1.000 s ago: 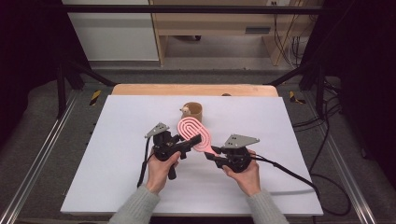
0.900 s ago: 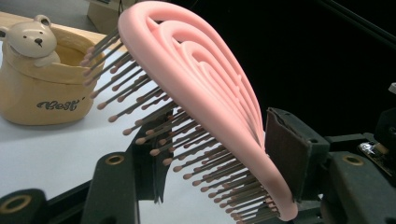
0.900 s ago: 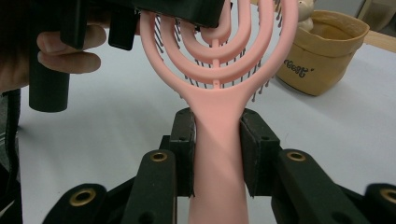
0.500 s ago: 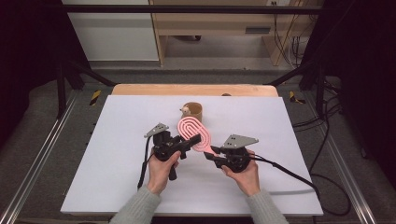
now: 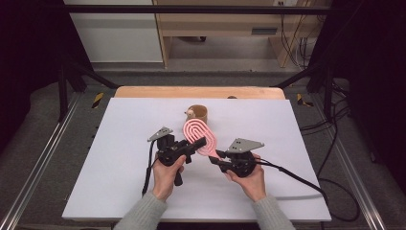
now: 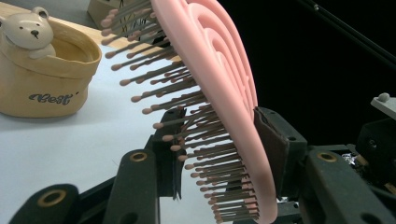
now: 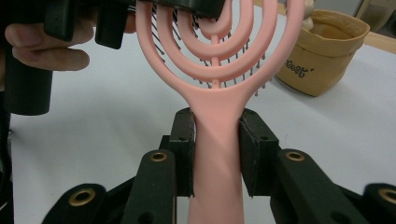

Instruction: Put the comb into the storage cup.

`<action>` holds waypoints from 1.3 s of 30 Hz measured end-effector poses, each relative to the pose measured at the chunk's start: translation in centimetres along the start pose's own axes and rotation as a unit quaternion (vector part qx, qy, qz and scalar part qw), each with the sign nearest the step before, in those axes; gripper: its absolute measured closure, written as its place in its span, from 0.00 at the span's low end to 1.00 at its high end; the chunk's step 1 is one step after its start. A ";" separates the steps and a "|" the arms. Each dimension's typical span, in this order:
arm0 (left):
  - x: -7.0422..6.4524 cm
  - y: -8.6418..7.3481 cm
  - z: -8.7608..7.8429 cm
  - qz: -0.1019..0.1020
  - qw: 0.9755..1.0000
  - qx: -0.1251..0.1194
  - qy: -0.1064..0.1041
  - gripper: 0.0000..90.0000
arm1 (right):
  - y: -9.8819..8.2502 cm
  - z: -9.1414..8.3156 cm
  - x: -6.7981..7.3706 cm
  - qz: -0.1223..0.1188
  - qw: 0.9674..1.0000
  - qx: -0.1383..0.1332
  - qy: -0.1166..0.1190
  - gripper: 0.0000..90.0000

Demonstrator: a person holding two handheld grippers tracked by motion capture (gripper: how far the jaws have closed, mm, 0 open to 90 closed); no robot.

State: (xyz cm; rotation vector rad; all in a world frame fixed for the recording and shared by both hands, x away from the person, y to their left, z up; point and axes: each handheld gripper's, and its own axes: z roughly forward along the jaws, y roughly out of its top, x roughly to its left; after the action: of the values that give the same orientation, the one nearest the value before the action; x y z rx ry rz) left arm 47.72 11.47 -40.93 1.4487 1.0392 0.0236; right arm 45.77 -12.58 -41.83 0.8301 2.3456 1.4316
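"Best" in dark script on the tan fabric basket (image 6: 44, 88), bear-head trimmed

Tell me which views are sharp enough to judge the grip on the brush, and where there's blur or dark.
Right gripper view: handle of the brush sharp between the jaws, evenly lit; the pot slightly soft. Left gripper view: bristles crisp, right half black background, nearest jaw parts blurred. High view: table evenly lit with soft shadows, surroundings dark, both grippers small, so grip detail is hard to read.

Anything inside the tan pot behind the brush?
The tan pot shows a bare inner wall and a bear figure on its rim; its bottom is hidden by the rim, so contents cannot be told.
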 end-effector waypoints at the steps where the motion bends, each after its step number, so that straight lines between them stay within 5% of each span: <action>1: 0.0 0.0 0.0 -0.001 1.000 0.000 0.000 0.62 | 0.0 0.0 0.0 0.000 1.000 0.001 -0.001 0.77; 39: -1.4 0.0 -0.4 0.026 0.999 -0.019 -0.022 0.70 | 0.0 0.1 0.1 0.003 1.000 -0.007 0.014 0.78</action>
State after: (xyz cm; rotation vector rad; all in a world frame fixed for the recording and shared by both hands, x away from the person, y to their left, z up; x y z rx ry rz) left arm 46.65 10.91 -40.09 1.4354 0.9594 0.0489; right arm 45.76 -12.50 -41.86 0.8194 2.3534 1.4686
